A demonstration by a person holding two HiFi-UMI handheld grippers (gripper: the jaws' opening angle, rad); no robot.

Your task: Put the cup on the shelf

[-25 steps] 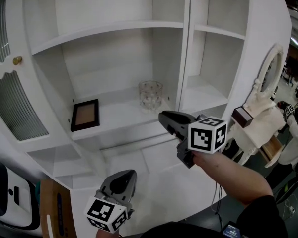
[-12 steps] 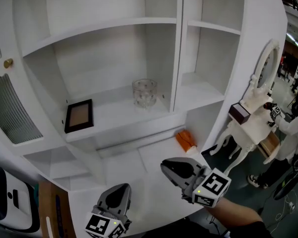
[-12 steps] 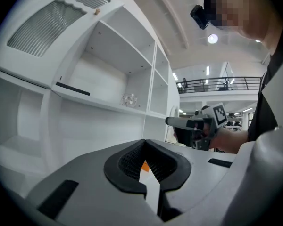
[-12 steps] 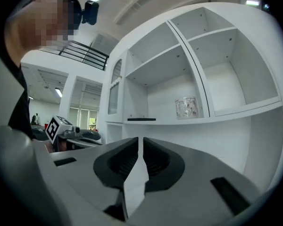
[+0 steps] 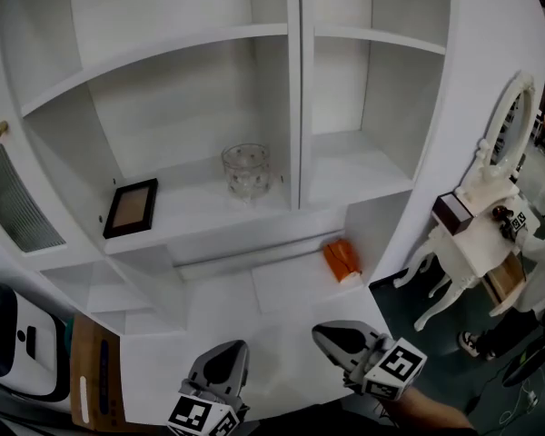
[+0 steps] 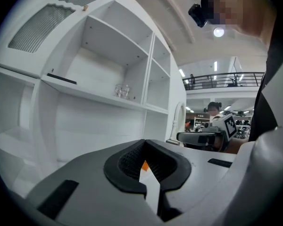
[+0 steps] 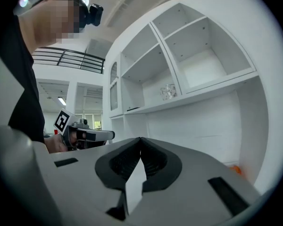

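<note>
The clear glass cup (image 5: 246, 171) stands upright on the middle shelf (image 5: 200, 209) of the white cabinet, just left of the vertical divider. It also shows small in the left gripper view, cup (image 6: 121, 91), and in the right gripper view, cup (image 7: 168, 92). My left gripper (image 5: 222, 360) is low at the frame's bottom, shut and empty, its tips meeting (image 6: 144, 143). My right gripper (image 5: 332, 338) hangs low beside it, far below the cup; its jaws are closing tip to tip (image 7: 140, 140) with nothing between them.
A dark picture frame (image 5: 132, 207) lies on the same shelf, left of the cup. An orange object (image 5: 341, 259) sits on the lower ledge. A white vanity with a mirror (image 5: 480, 230) stands at right, a white appliance (image 5: 9, 334) and a wooden board (image 5: 95, 371) at left.
My right gripper has drawn back from the shelf and dropped to the bottom of the view. The cup stays on the shelf. The left gripper has barely moved.
</note>
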